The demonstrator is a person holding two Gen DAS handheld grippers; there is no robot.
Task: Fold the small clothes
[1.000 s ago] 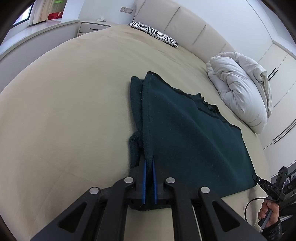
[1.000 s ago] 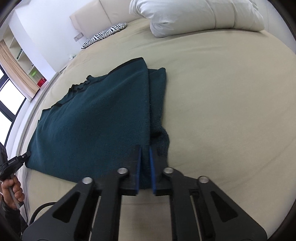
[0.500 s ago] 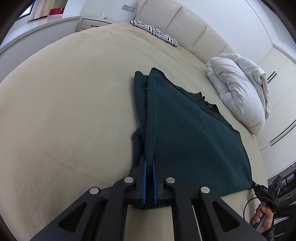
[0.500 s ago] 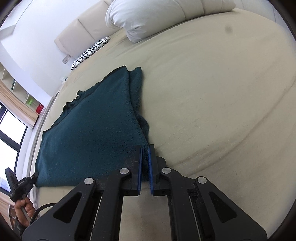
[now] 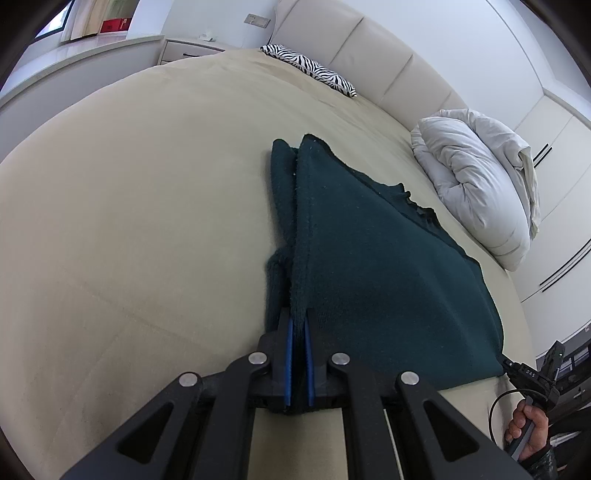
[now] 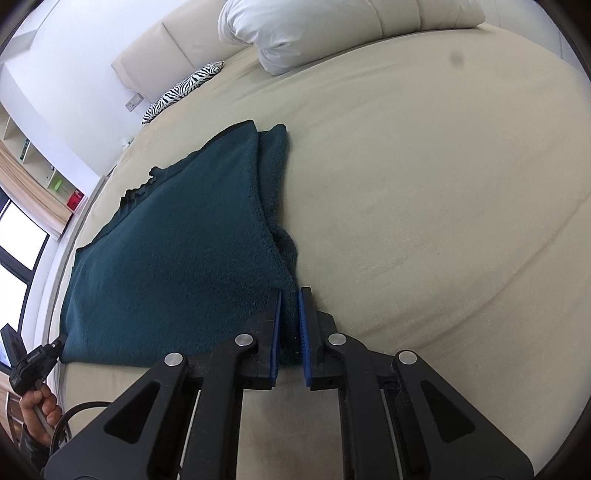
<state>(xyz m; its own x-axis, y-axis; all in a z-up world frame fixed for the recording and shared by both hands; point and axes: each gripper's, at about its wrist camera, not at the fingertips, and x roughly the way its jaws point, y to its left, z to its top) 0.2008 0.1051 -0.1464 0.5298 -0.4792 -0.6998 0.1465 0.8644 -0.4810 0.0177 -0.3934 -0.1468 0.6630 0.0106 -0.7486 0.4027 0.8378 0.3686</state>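
A dark teal knitted garment [image 5: 376, 266] lies spread on the beige bed [image 5: 129, 221], with a sleeve folded in along each side. My left gripper [image 5: 297, 325] is shut on the garment's near left corner. In the right wrist view the same garment [image 6: 177, 251] lies to the left. My right gripper [image 6: 290, 299] holds its near right corner; the jaws stand slightly apart with the knit still between them. Each gripper shows at the edge of the other's view, held by a hand.
A white bundled duvet [image 5: 480, 188] lies at the bed's far right, also in the right wrist view [image 6: 295, 33]. A zebra-print pillow [image 5: 314, 72] sits by the padded headboard [image 5: 369, 48]. A nightstand [image 5: 192, 50] stands at the back left. Wardrobe doors [image 5: 554, 155] are on the right.
Both grippers have drawn the garment's near edge toward me across the bed. The right gripper's jaws have parted slightly compared with half a second ago.
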